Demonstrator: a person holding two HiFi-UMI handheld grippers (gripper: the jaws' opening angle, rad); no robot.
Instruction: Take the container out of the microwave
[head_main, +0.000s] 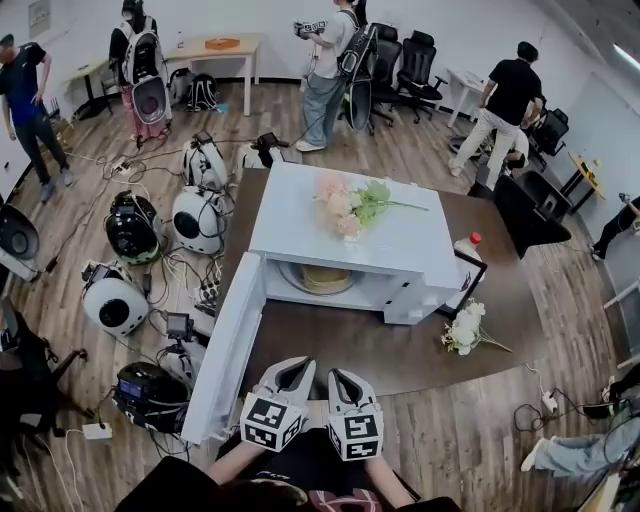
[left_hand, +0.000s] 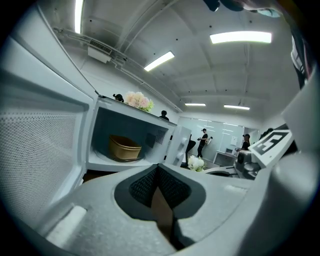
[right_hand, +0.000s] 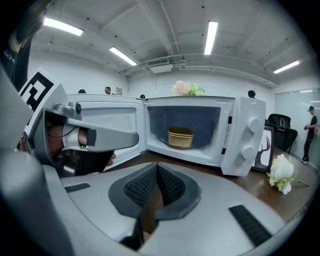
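The tan container sits inside the white microwave. The microwave's door is swung wide over the tabletop's near-left edge. The left gripper and right gripper hover side by side at the near edge, both with jaws closed and empty.

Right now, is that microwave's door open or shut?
Open. The microwave door is swung out wide at the left, and the tan container sits in plain sight inside the uncovered cavity.
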